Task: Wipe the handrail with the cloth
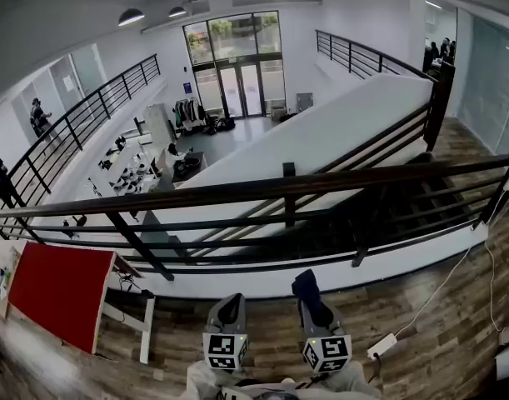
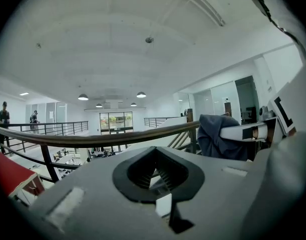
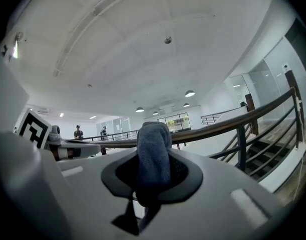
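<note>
The dark wooden handrail (image 1: 237, 192) runs left to right across the head view, on top of black metal bars. Both grippers are low in that view, short of the rail and below it. My right gripper (image 1: 309, 292) is shut on a dark blue cloth (image 1: 307, 288), which stands up out of the jaws. In the right gripper view the cloth (image 3: 154, 154) fills the gap between the jaws, and the handrail (image 3: 218, 128) crosses behind it. My left gripper (image 1: 231, 308) is shut with nothing in it. In the left gripper view the handrail (image 2: 92, 139) lies ahead and the cloth (image 2: 220, 136) shows at right.
A red board (image 1: 61, 294) on a white frame stands at lower left. A white power strip (image 1: 381, 346) and its cable lie on the wooden floor at right. Stairs (image 1: 421, 211) go down beyond the rail at right. A person (image 1: 39, 117) stands on the far balcony.
</note>
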